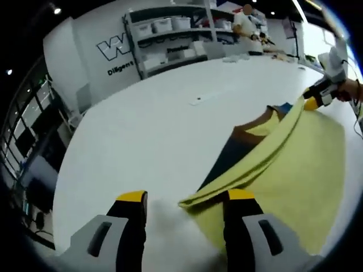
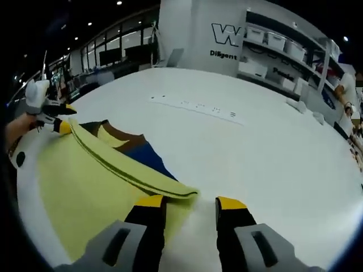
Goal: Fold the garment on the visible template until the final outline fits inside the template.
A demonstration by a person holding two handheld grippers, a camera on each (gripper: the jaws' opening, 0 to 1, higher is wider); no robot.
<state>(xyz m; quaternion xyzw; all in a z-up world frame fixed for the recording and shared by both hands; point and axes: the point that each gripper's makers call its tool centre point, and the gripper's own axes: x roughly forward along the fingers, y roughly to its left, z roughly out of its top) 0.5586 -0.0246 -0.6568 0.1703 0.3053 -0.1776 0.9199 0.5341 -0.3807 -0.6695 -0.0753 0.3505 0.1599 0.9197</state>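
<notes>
In the left gripper view, the left claw rises from 6 o'clock with its yellow-tipped jaws spread wide, nothing between them; its right jaw rests on the folded corner of the yellow garment, which spreads over the white tabletop from 5 o'clock toward 2 o'clock. A thick folded edge runs diagonally up the cloth, and beside it a dark blue and brown template shows from under the fabric. At 2 o'clock the right claw touches the far end of that fold; whether it pinches the cloth cannot be told from here. At 12 o'clock stand shelves with bins, and a person beyond the tabletop. In the right gripper view, the right claw comes up from 6 o'clock, jaws wide apart, its left jaw on the garment's near corner. The yellow cloth lies from 7 to 9 o'clock, the template beside its fold. At 9 o'clock the left claw, held by a hand, meets the far corner; its grip cannot be told.
</notes>
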